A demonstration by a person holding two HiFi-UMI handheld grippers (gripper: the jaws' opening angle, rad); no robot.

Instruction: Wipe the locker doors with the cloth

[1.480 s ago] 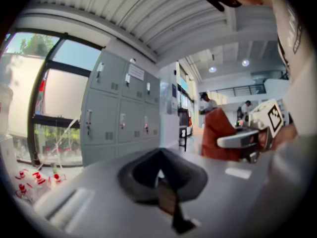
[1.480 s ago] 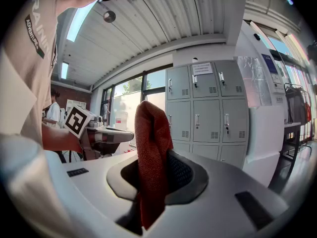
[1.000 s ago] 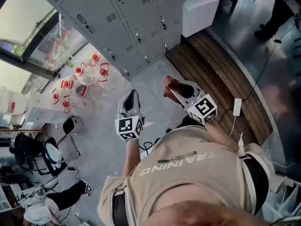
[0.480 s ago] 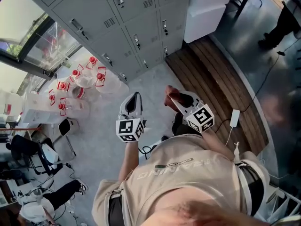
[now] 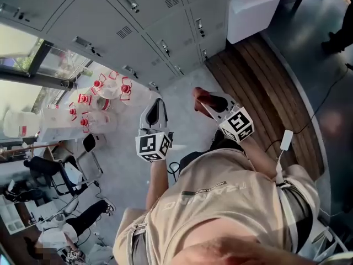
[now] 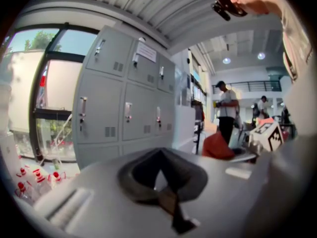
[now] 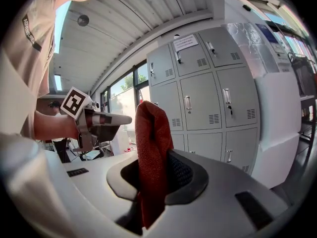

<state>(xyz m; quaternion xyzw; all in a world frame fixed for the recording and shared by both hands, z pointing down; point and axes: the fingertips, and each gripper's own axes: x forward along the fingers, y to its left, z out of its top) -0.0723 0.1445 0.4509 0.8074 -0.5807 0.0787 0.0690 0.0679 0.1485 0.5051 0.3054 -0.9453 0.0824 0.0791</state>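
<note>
Right gripper view: we see the red cloth (image 7: 151, 152) clamped between the jaws of the right gripper (image 7: 154, 175). It stands upright, with its folded top rising above the gripper body. The cloth is not touching the lockers (image 7: 208, 98), a grey bank of doors with small handles and vent slots that stands ahead of it, well apart.

In the head view the cloth shows as a red bunch at the tip of the right gripper, held over the grey floor (image 5: 182, 101) in front of the lowest row of locker doors.

The left gripper (image 5: 155, 110) is just beside the right one, pointing the same way. In the left gripper view we see its jaws closed together with nothing between them.

Right of the grippers, wooden planks (image 5: 265, 87) run along the floor toward a white cabinet (image 5: 251, 10). Left of the lockers, clear bottles with red caps (image 5: 99, 93) stand in a cluster by a window. A person (image 6: 227, 108) stands far down the room in the left gripper view.
</note>
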